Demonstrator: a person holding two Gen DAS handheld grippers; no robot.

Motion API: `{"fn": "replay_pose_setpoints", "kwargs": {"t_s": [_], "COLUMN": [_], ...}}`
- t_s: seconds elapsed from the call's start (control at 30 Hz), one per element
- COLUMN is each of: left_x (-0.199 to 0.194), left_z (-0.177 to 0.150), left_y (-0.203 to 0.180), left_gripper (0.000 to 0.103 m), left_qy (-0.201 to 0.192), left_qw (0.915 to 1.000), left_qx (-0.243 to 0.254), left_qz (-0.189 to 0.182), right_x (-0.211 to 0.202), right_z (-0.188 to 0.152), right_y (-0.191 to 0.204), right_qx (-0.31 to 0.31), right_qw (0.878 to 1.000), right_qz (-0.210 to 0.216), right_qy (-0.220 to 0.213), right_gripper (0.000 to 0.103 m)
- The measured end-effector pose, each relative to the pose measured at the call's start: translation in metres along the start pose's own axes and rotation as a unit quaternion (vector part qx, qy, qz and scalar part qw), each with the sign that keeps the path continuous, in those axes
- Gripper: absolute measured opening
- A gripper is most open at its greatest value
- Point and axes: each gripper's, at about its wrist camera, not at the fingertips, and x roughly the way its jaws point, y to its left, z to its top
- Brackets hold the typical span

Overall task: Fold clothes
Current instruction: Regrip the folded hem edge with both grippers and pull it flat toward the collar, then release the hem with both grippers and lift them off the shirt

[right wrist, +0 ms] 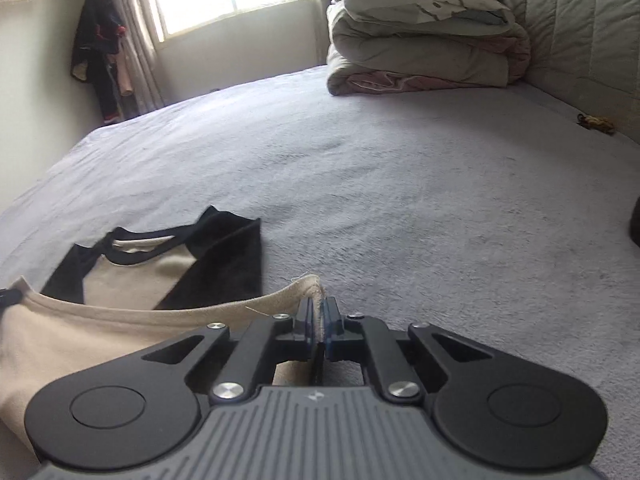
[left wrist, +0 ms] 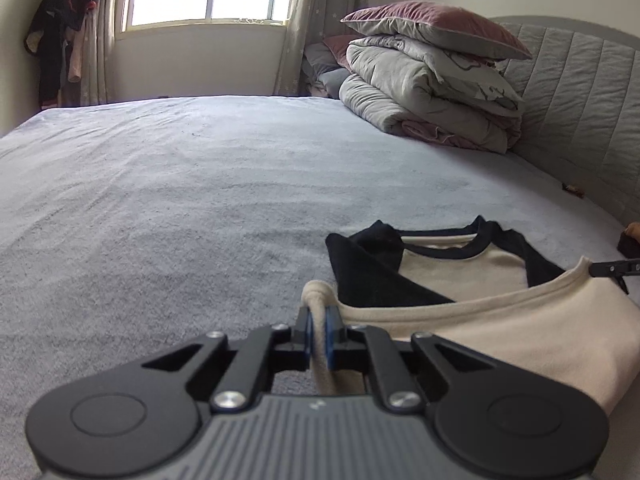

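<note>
A cream shirt with black sleeves and a black collar lies on the grey bed, collar end away from me. My left gripper is shut on the left corner of its cream hem, which bunches between the blue pads. In the right wrist view the same shirt spreads to the left. There my right gripper is shut on the hem's right corner. The lifted hem stretches between the two grippers. The tip of the right gripper shows at the right edge of the left wrist view.
The grey bed sheet stretches wide ahead. A stack of folded quilts and a pillow sits at the far right by the padded headboard. Clothes hang by the curtain next to the window. A small brown object lies near the headboard.
</note>
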Motion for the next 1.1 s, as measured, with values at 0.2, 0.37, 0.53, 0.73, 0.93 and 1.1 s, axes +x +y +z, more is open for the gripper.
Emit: {"fn": "replay_pose_setpoints", "kwargs": {"t_s": [0.2,0.37,0.53,0.73,0.93,1.1], "left_x": [0.011,0.001,-0.045,-0.076,-0.054,-0.049], "left_z": [-0.007,0.001,0.020,-0.012,-0.050,-0.065], "left_y": [0.000,0.010,-0.003,-0.104,-0.108,-0.090], "left_gripper": [0.019,0.056,0.071,0.094,0.094,0.098], "left_qy": [0.024,0.020,-0.007,0.000,0.043,0.046], "left_qw": [0.9995,0.9989,0.9978,0.9991,0.9969,0.9973], "left_qx": [0.010,-0.009,-0.009,0.039,-0.017,-0.026], "left_qz": [0.017,0.041,0.065,0.014,0.064,0.052], "right_x": [0.008,-0.001,-0.061,-0.087,-0.059,-0.053], "right_z": [-0.006,-0.004,0.000,-0.040,-0.079,-0.078], "right_y": [0.000,-0.002,0.019,0.101,0.154,0.135], "right_qx": [-0.001,0.003,-0.040,-0.064,-0.122,-0.107], "right_qw": [1.000,1.000,0.996,0.992,0.990,0.990], "right_qz": [-0.007,-0.018,-0.017,0.092,0.068,0.089], "right_qy": [0.013,-0.003,-0.072,-0.066,-0.015,0.001], "right_gripper": [0.007,0.034,0.051,0.051,0.050,0.051]}}
